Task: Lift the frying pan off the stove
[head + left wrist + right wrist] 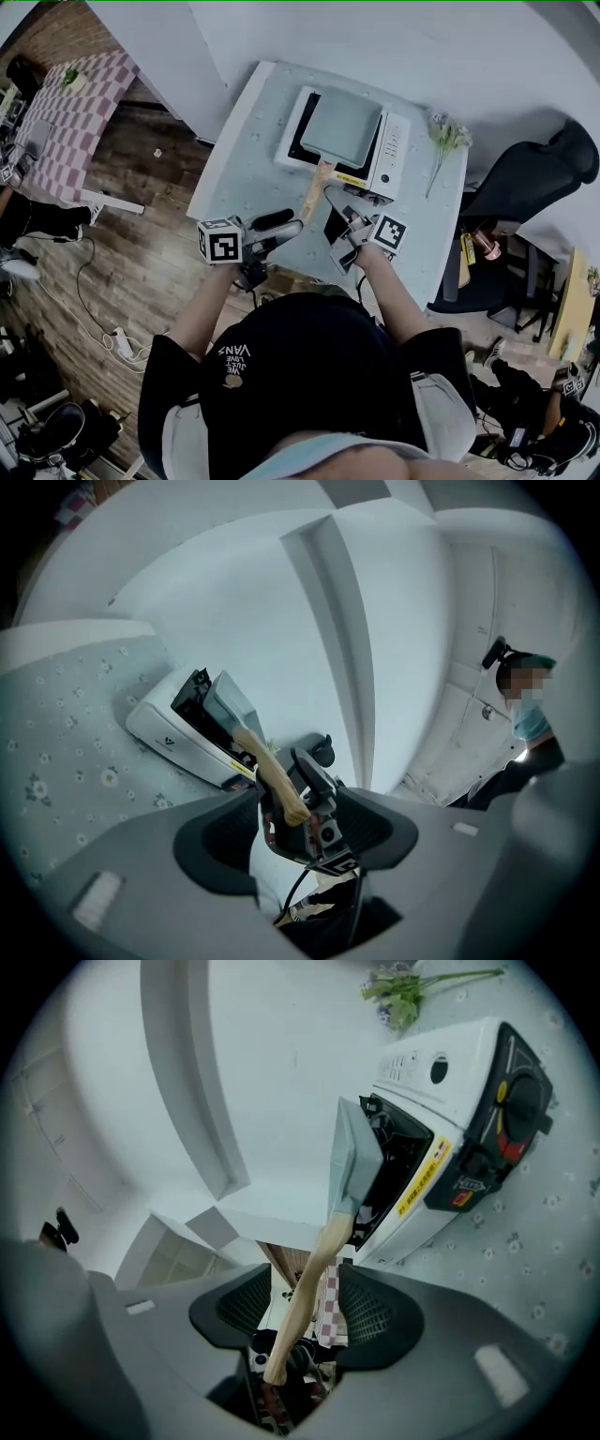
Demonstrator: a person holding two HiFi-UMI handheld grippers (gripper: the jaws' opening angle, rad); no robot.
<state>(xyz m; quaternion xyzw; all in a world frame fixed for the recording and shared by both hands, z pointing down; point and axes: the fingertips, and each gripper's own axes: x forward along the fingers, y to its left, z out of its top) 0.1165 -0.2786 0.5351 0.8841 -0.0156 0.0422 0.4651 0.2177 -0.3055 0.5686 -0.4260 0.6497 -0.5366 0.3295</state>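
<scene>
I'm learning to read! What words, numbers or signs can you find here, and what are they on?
"VANS": on the black cap, upside down in the head view; the smaller words beside it are too small to read.
Yellow label on the stove: print too blurred to read.
Small logo on the stove's side: too small to read.
Marker cubes: square patterns, no words.
</scene>
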